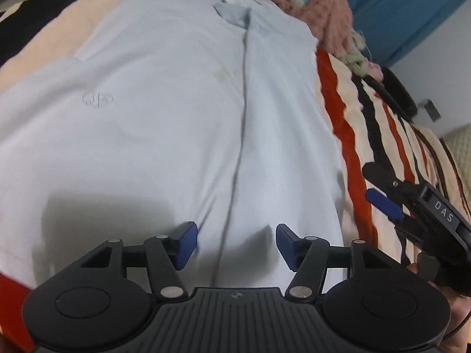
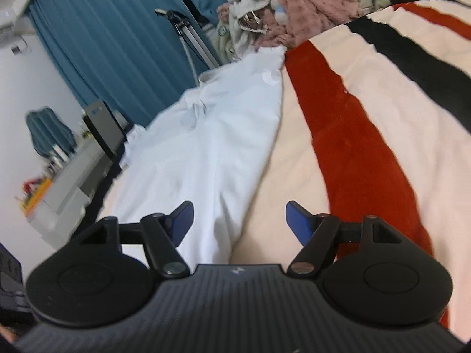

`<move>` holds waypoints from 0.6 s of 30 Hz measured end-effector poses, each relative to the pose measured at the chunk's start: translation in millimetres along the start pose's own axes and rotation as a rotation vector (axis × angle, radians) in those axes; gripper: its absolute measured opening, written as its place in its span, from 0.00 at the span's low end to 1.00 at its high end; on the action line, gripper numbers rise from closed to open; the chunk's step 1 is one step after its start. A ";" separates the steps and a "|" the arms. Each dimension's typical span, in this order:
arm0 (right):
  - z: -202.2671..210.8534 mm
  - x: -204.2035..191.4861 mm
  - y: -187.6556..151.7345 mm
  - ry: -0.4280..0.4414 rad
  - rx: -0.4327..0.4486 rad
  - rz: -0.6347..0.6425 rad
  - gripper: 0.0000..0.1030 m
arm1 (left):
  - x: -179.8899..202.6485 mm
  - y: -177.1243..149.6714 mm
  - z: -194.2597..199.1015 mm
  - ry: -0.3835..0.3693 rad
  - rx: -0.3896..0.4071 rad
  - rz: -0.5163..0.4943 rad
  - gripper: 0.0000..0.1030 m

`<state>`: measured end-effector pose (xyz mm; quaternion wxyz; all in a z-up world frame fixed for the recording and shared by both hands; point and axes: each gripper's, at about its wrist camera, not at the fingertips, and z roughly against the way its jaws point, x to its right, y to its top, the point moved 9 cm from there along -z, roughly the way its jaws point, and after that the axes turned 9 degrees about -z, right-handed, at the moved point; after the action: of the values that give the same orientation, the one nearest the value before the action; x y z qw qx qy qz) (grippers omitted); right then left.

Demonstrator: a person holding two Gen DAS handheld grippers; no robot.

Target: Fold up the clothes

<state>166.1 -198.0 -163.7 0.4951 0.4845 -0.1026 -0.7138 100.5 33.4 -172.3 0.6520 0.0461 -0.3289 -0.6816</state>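
A pale blue polo shirt (image 1: 176,111) lies flat on a striped blanket, collar at the far end, with one side folded in along a lengthwise edge down its middle. My left gripper (image 1: 237,245) is open and empty just above the shirt's near hem. My right gripper (image 2: 240,220) is open and empty over the shirt's right edge (image 2: 206,153) and the blanket. The right gripper also shows in the left wrist view (image 1: 382,188), beside the shirt's right side.
The blanket (image 2: 353,135) has red, black and cream stripes. A pile of pink and pale clothes (image 2: 282,6) lies at the far end. Blue curtains (image 2: 103,44), a grey box (image 2: 67,182) and metal rods (image 2: 191,32) stand to the left.
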 end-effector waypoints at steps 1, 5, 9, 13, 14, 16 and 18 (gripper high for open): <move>4.4 -2.4 -1.4 -0.012 0.014 0.011 0.70 | 4.0 -2.9 2.2 -0.012 0.001 -0.012 0.59; 17.8 -12.1 -3.1 -0.068 0.079 0.093 0.71 | 13.2 -13.0 1.4 -0.003 -0.016 -0.081 0.34; 21.1 -20.6 -3.9 -0.109 0.132 0.197 0.71 | 15.4 -21.1 3.6 0.049 -0.015 -0.144 0.05; 25.2 -26.2 -7.9 -0.102 0.139 0.226 0.71 | 18.7 -34.9 20.4 0.106 0.018 -0.202 0.03; 26.1 -26.7 -8.6 -0.098 0.138 0.226 0.71 | 21.3 -37.0 24.3 0.122 0.035 -0.219 0.03; 26.7 -27.4 -9.6 -0.091 0.138 0.222 0.71 | 27.4 -40.4 33.6 0.154 0.071 -0.262 0.04; 26.9 -28.8 -9.6 -0.089 0.141 0.216 0.71 | 33.2 -39.5 41.0 0.164 0.105 -0.287 0.06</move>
<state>140.1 -179.1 -139.0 0.5288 0.4721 -0.2261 -0.6681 41.6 16.2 -148.3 0.5693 0.1823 -0.2998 -0.7435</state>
